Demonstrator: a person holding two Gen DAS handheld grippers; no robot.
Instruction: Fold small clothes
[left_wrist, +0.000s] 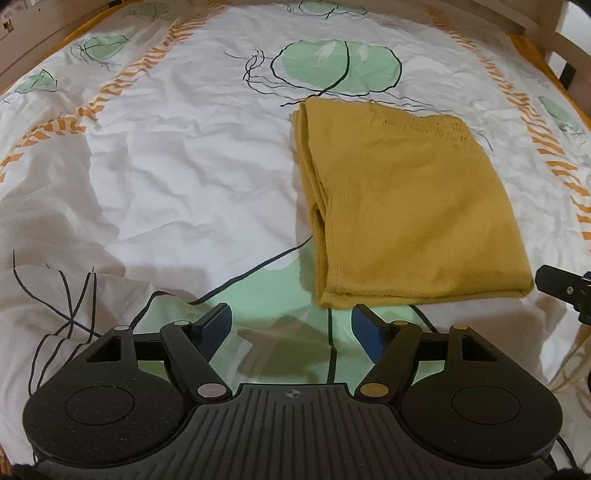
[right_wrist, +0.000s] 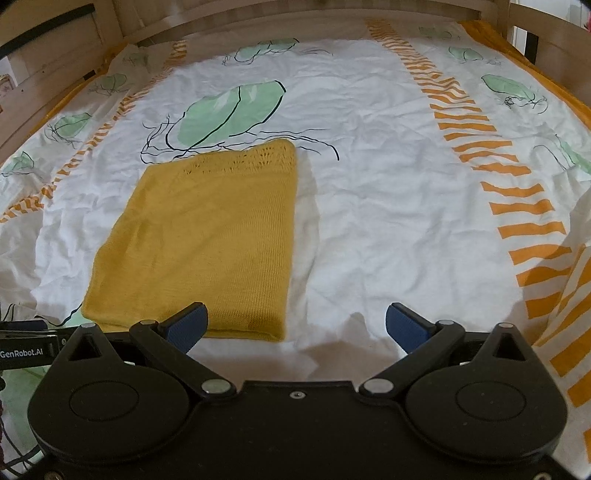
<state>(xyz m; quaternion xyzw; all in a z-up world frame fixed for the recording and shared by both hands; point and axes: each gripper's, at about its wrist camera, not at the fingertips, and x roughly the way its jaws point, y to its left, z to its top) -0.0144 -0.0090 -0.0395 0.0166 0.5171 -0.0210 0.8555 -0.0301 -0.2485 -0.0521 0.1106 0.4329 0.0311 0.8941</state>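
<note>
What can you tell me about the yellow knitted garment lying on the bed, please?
The yellow knitted garment is mustard-coloured, fine-ribbed knit, with an openwork lace band along its far edge. It is folded into a neat, roughly rectangular stack; several layered edges show along its left side in the left wrist view. It lies flat on the wrinkled printed bedsheet, partly over a green leaf print. Nothing grips it: the left gripper and right gripper sit near its close edge, jaws open and empty.

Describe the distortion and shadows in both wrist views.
Left wrist view: fisheye bends the bed frame; the open left gripper shadows the sheet. Right wrist view: same bowing; the yellow knit casts a soft shadow rightward; the right gripper is open.
</note>
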